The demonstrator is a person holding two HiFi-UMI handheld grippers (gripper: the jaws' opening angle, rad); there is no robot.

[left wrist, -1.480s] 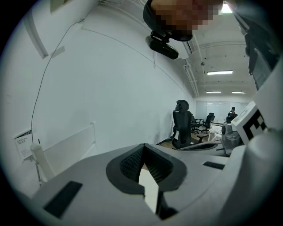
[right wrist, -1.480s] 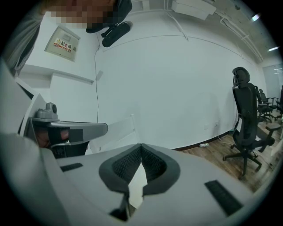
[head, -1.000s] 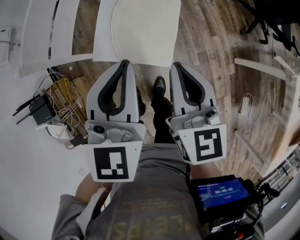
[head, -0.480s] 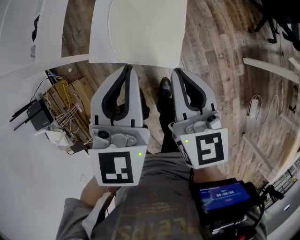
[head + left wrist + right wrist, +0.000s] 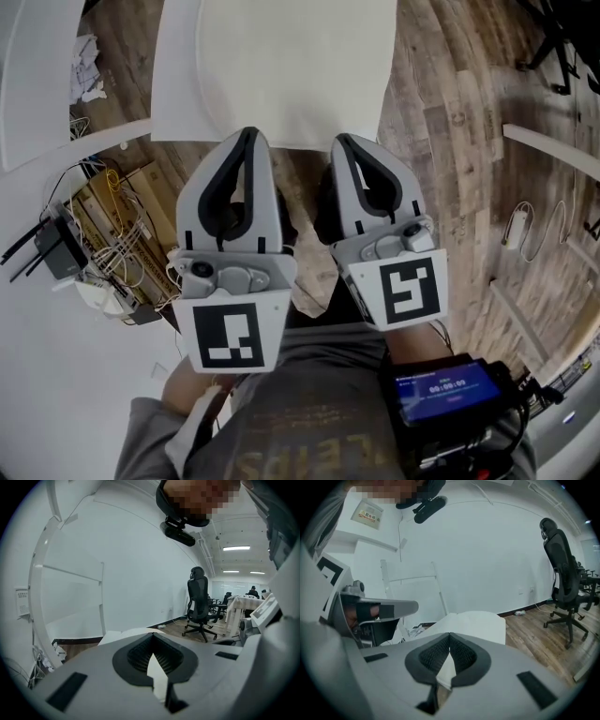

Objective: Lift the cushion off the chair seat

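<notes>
Before the near edge of the chair seat (image 5: 173, 103), left gripper (image 5: 247, 133) and right gripper (image 5: 339, 141) hang closed and empty; unopened, they could shove the cushion (image 5: 291, 66) aside.

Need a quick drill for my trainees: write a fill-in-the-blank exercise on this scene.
The jaws of the left tool and the right tool are both ___.
The cushion is ___ in colour.
The floor is made of ___.
The cables lie at the head view's ___ side.
Missing words: shut, white, wood, left.
</notes>
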